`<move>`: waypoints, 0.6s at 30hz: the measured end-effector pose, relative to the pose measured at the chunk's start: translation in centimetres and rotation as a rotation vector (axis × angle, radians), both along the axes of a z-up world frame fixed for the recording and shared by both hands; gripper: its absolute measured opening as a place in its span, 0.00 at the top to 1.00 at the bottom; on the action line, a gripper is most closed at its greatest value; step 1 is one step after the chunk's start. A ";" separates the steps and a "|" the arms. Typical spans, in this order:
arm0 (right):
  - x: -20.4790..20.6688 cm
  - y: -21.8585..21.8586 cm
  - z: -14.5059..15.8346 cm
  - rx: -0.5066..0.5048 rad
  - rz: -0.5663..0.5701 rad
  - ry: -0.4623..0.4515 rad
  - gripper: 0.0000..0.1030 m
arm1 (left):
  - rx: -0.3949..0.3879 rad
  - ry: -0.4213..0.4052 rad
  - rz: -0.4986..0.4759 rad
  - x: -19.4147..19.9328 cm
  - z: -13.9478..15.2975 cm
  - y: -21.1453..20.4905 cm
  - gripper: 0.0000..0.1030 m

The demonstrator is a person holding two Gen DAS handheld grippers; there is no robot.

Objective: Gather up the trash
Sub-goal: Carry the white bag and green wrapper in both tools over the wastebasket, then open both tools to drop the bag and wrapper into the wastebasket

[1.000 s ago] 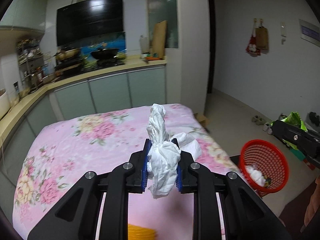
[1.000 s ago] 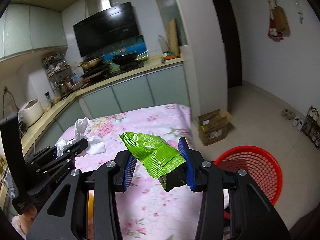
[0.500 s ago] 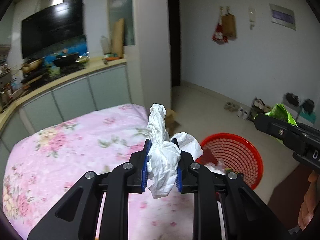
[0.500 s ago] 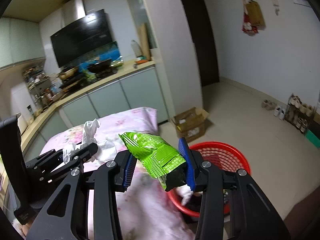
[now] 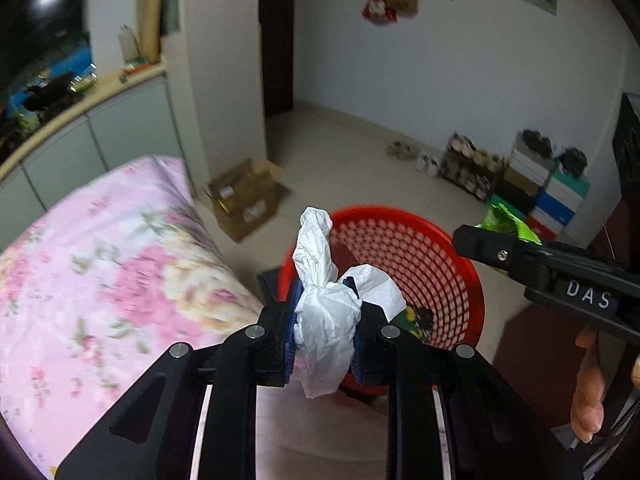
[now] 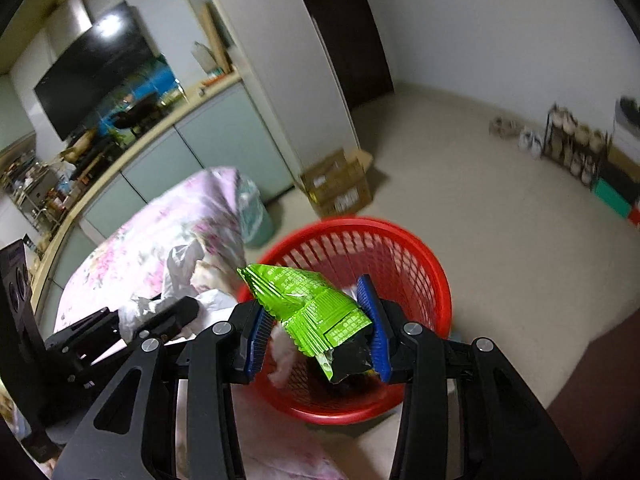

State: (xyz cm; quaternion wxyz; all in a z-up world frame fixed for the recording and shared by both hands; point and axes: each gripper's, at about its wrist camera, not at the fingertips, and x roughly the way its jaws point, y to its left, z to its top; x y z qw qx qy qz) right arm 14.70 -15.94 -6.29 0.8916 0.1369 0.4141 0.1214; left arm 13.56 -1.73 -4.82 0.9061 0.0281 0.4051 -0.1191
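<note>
**Both pieces of trash brought over the red basket**

Compared with a second ago, the view has been swung away from the kitchen counter and the middle of the bed toward the floor on the right. The red basket point(image 5: 420, 248), seen earlier at the far right edge of the left wrist view, is now centred directly behind the left gripper point(image 5: 325, 336). In the right wrist view it has likewise been brought from the lower right corner to a place right under the right gripper point(image 6: 318, 336). Both grips are unchanged.

The left gripper is clenched on a crumpled white tissue point(image 5: 326, 312). The tissue is bunched between the blue pads, with a twisted tail standing up above them and a loose fold spilling to the right. It is held in the air at the near rim of the basket, beside the edge of the bed with the pink floral sheet point(image 5: 100, 264).

The right gripper is closed on a green snack wrapper point(image 6: 316, 304). The wrapper is creased, with a crimped top edge pointing up to the left and a torn dark end hanging down. It is held above the basket's opening. A little trash is seen lying in the basket bottom. A cardboard box point(image 5: 246, 200) is seen on the floor farther off.
</note>
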 end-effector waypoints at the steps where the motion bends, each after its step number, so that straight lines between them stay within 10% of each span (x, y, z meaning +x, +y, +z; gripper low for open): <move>1: 0.3 -0.1 -0.5 0.007 -0.002 0.021 0.61 | 0.002 0.018 -0.007 0.4 -0.5 -0.3 0.81; 8: 2.1 -0.2 -2.5 0.056 -0.006 0.104 0.60 | 0.022 0.091 -0.037 2.1 -3.3 -2.0 0.79; 18: 2.6 -1.5 -2.3 0.140 -0.032 0.117 0.35 | -0.009 0.098 -0.037 2.7 -2.9 -1.5 0.29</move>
